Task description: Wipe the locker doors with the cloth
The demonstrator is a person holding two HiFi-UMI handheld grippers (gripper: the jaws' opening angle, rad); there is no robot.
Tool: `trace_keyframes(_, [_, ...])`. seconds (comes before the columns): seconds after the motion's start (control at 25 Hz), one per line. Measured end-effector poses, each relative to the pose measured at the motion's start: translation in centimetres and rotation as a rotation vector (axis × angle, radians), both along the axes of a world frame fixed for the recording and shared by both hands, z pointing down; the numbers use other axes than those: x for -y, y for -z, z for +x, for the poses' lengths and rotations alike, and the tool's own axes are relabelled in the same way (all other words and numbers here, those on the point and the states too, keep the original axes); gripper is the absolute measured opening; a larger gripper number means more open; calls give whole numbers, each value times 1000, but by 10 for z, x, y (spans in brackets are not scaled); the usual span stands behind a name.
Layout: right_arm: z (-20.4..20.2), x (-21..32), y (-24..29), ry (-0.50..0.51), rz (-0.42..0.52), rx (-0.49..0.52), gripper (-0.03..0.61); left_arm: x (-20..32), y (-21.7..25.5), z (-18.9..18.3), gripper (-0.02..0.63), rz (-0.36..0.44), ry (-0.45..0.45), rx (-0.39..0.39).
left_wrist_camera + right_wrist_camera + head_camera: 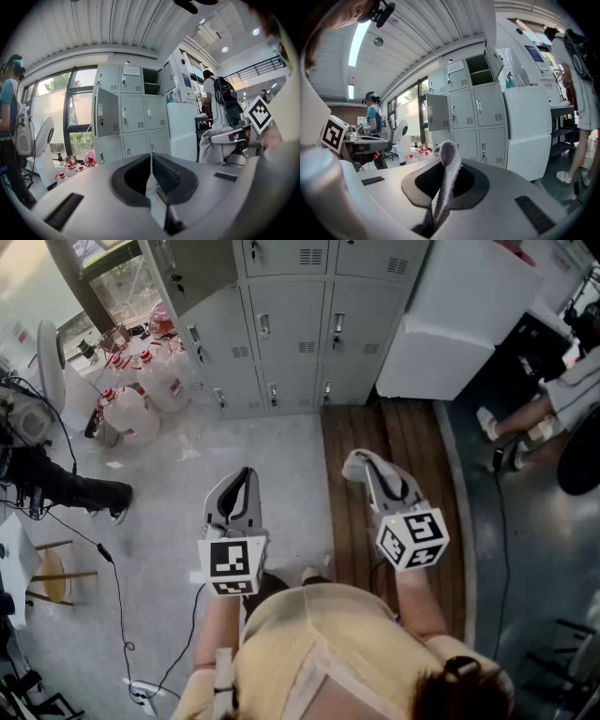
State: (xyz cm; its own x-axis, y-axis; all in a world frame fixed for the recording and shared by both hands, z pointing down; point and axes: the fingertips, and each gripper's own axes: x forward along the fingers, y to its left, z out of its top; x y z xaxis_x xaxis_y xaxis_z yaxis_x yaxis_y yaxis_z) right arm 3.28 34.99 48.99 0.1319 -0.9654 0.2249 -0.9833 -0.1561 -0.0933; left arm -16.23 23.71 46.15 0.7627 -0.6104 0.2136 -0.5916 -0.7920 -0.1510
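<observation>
The cloth (450, 157) is gripped by the right tongs (443, 187); the left tongs (151, 166) are closed, empty. The lockers (291, 324) are not yet reached; wiping remains.

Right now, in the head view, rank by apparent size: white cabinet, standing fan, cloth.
1. white cabinet, clearly largest.
2 and 3. standing fan and cloth look about alike; the cloth is far nearer the camera, so I won't rank them.

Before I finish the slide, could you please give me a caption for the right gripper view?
Right gripper shut on a grey cloth, facing grey lockers with one door ajar.
</observation>
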Motion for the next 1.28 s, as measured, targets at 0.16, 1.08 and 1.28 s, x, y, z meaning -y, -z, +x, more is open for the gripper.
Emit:
trace_keyframes(0.16, [4, -2, 4, 2, 11, -1, 15, -3, 6, 7, 13, 56, 3, 40])
trace_keyframes(1.08, [7, 36, 4, 42, 39, 39, 15, 25, 20, -3, 14, 9, 53, -2])
trace_keyframes(1.28, [12, 62, 26, 52, 78, -16, 15, 47, 28, 6, 14, 24, 43, -32])
